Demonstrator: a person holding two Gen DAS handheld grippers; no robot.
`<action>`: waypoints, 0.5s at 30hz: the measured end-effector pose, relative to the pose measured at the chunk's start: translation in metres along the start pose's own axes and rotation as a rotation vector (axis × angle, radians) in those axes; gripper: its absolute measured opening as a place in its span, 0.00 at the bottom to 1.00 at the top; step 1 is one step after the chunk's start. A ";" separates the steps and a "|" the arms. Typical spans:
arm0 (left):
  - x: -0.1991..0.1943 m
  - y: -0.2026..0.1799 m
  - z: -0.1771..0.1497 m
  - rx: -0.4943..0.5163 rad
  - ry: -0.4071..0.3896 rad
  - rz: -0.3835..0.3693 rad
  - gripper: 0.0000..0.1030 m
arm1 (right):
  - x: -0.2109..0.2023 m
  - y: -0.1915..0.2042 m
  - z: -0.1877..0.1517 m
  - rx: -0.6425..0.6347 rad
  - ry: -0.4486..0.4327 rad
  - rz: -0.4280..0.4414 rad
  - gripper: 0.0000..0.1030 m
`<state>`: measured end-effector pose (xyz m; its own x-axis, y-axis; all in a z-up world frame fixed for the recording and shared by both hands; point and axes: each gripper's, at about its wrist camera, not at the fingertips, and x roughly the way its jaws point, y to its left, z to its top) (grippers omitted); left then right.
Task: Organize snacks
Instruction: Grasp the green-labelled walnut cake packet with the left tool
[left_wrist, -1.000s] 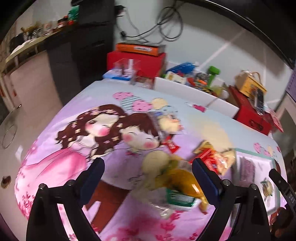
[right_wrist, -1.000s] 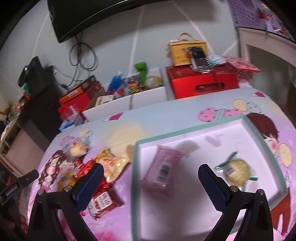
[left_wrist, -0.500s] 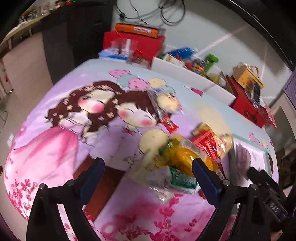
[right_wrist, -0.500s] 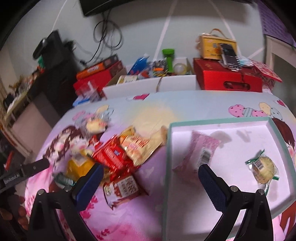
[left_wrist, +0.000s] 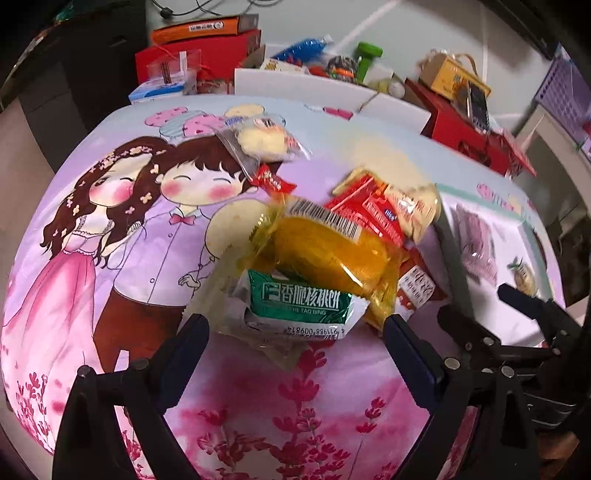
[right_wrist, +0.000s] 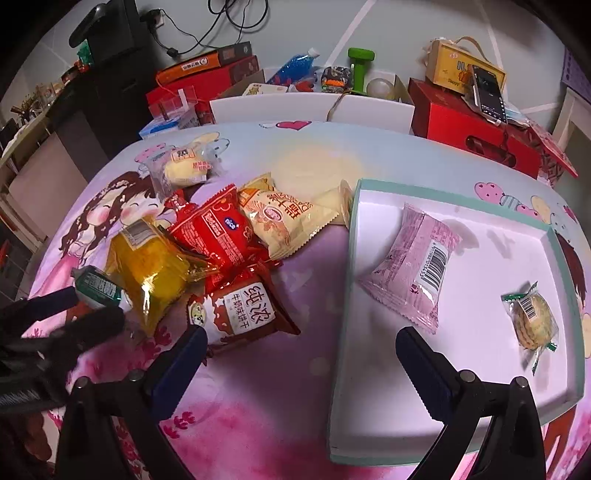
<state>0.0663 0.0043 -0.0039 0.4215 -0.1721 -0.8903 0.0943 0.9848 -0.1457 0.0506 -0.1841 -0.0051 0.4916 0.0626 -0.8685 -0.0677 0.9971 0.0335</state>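
Observation:
A pile of snack packets lies on the cartoon-print tablecloth. My left gripper (left_wrist: 295, 332) is open, and a green-and-white biscuit packet (left_wrist: 299, 306) lies just ahead between its fingers. A yellow packet (left_wrist: 328, 254) rests on that one, with red packets (left_wrist: 373, 214) behind. My right gripper (right_wrist: 301, 343) is open and empty, above the cloth between a dark red packet (right_wrist: 240, 310) and the teal-rimmed tray (right_wrist: 347, 258). The tray holds a pink packet (right_wrist: 417, 266) and a round biscuit packet (right_wrist: 532, 321). A beige packet (right_wrist: 284, 218) and a clear bun packet (right_wrist: 184, 166) lie farther back.
White boxes (right_wrist: 273, 107) full of odds and ends line the table's far edge. Red boxes (right_wrist: 472, 129), one with a phone on it, stand at the back right, and dark furniture (right_wrist: 110, 40) at the back left. The left gripper (right_wrist: 74, 310) shows blurred at the left edge.
My left gripper has come down and forward to the green-and-white packet. My right gripper has swung left from over the tray, bringing the pile into view. Both stayed open.

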 end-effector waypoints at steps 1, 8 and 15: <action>0.001 0.000 0.000 0.003 0.003 0.008 0.93 | 0.001 -0.001 0.000 -0.002 0.004 -0.001 1.00; 0.011 0.001 0.003 0.032 0.023 0.029 0.89 | 0.005 -0.003 0.000 -0.007 0.022 -0.007 1.00; 0.016 -0.006 0.005 0.084 0.027 0.060 0.88 | 0.006 -0.004 0.000 -0.010 0.025 -0.011 1.00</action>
<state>0.0767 -0.0040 -0.0149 0.4041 -0.1112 -0.9079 0.1459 0.9877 -0.0560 0.0538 -0.1876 -0.0102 0.4704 0.0505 -0.8810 -0.0715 0.9973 0.0190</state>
